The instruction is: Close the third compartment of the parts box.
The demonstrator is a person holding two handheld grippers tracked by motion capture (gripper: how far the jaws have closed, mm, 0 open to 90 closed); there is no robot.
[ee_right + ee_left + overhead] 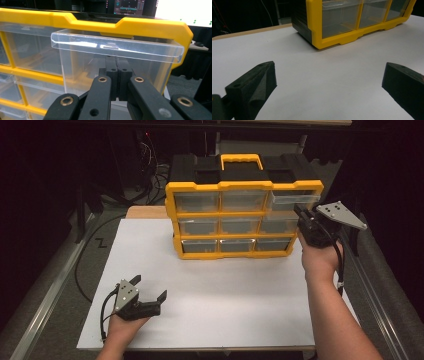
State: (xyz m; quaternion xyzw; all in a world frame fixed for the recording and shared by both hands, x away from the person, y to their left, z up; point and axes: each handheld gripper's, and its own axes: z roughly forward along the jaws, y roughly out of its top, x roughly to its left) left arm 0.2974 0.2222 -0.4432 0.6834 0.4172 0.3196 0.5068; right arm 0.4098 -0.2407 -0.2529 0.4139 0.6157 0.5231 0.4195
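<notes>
Drawers front and centre here: a yellow-framed plastic organiser cabinet [235, 215] with a black top, a yellow carry handle [241, 161] and three rows of clear drawers stands at the far middle of the white-topped bench [215, 295]. The clear plastic top-right drawer [295, 198] sits pulled a little way out of the frame, its front lip proud of its neighbours.

Up at that corner is the right hand-held gripper [300, 212], raised off the bench in the person's right hand [317, 257], grey three-cornered plate on top, its nose right at the cabinet's right edge just under the protruding drawer. In the right gripper view, the right hand-held gripper [117, 65] is clenched: the two black jaws are pressed flat together, with no gap and nothing between them, their tips just below the drawer's [115, 50] clear lip and close against its transparent front. Whether the tips actually touch the plastic I cannot tell.

Down at the near left, the left hand-held gripper [148, 287] rests low over the bench in the left hand [125, 325], well apart from the cabinet. It is released: in the left gripper view the jaws stand wide, bare white surface between them, with the cabinet's [362, 22] lower left corner beyond.
</notes>
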